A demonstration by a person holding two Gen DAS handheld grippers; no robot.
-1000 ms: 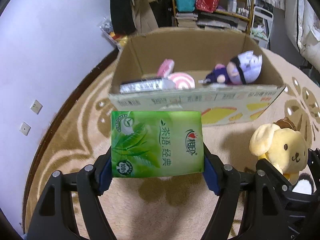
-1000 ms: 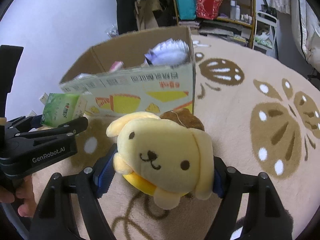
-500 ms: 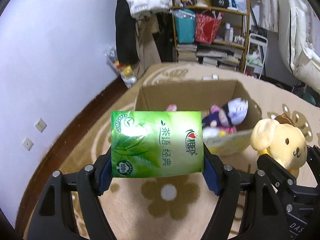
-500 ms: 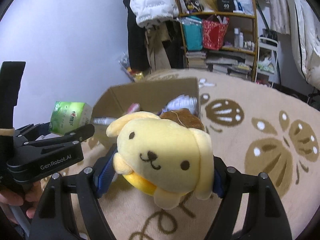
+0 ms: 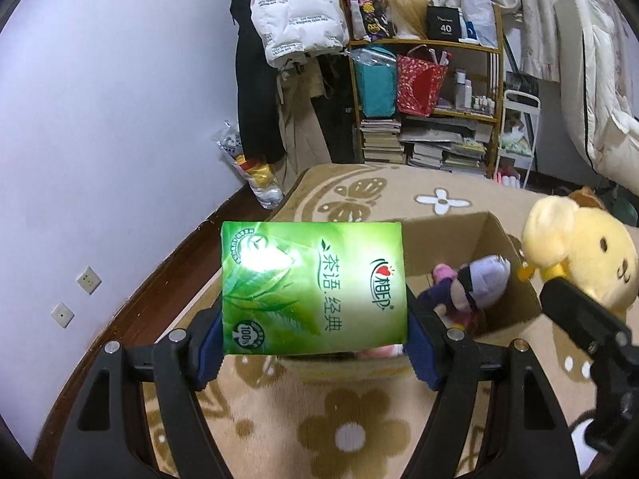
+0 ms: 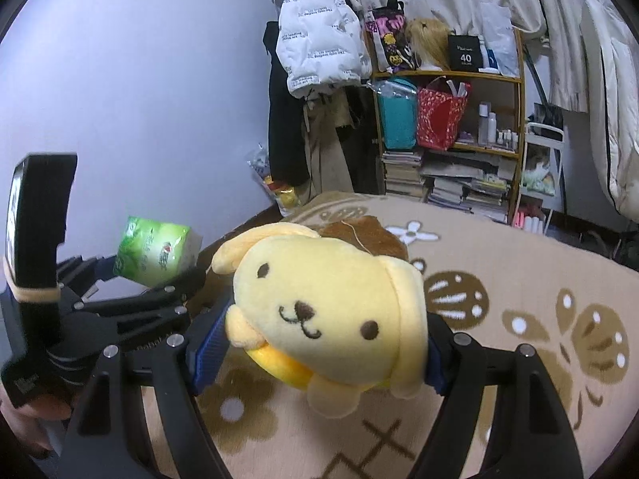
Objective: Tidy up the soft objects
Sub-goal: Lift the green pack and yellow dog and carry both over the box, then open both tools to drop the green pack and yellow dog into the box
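L gripper (image 5: 315, 343) clamped on green tissue pack (image 5: 313, 285), blue pads pressed to both its side edges, pack held flat w/ printed face up, in front of and partly hiding cardboard box (image 5: 503, 247). Inside box: doll w/ pale lilac hair & dark outfit (image 5: 475, 285), pink bit beside it (too blurred to name). R gripper (image 6: 325, 353) closed on yellow dog plush (image 6: 331, 307), pads squeezing head from both sides, brown cap on top, face toward camera. Same plush at right edge of left wrist view, just beside box's right wall, above beige flower-pattern rug (image 5: 351, 431). Both items held off the rug. Behind: wooden shelf (image 5: 427, 95) w/ teal and red bags, book stacks below; white puffer jacket (image 5: 295, 8) hung by lilac wall.
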